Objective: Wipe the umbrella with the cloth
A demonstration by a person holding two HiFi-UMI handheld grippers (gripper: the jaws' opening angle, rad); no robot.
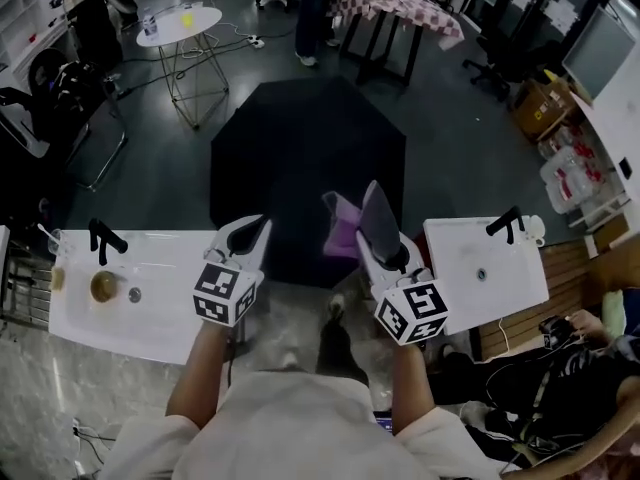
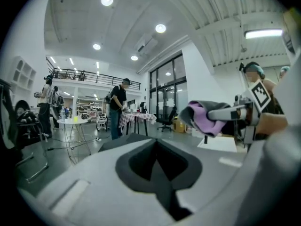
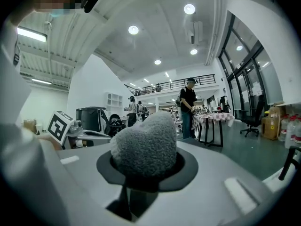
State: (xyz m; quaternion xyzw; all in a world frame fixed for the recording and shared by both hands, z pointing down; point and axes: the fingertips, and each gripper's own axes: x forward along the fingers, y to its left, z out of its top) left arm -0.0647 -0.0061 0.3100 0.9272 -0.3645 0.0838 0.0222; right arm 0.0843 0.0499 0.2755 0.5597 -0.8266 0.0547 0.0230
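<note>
Umbrella (image 1: 300,158) wipe looks not yet begun. Nearest: left gripper (image 1: 247,234), jaws pressed together, empty. Right gripper (image 1: 367,211) beside it, pinching bunched cloth (image 1: 340,230). Beyond and below both, umbrella stands open on the floor, canopy up, dead ahead. Cloth appears held above canopy, not touching. Likely move: right gripper forward and down.

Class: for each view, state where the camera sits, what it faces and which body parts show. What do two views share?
Head view: on the head, facing steeply down at the umbrella; shows forearms, left gripper, right gripper.
Left gripper view: on that gripper, facing across the room; shows its shut jaws, right gripper with cloth.
Right gripper view: on that gripper, facing likewise; jaws shut on the cloth.
Shared: both gripper views show the checked table.
</note>
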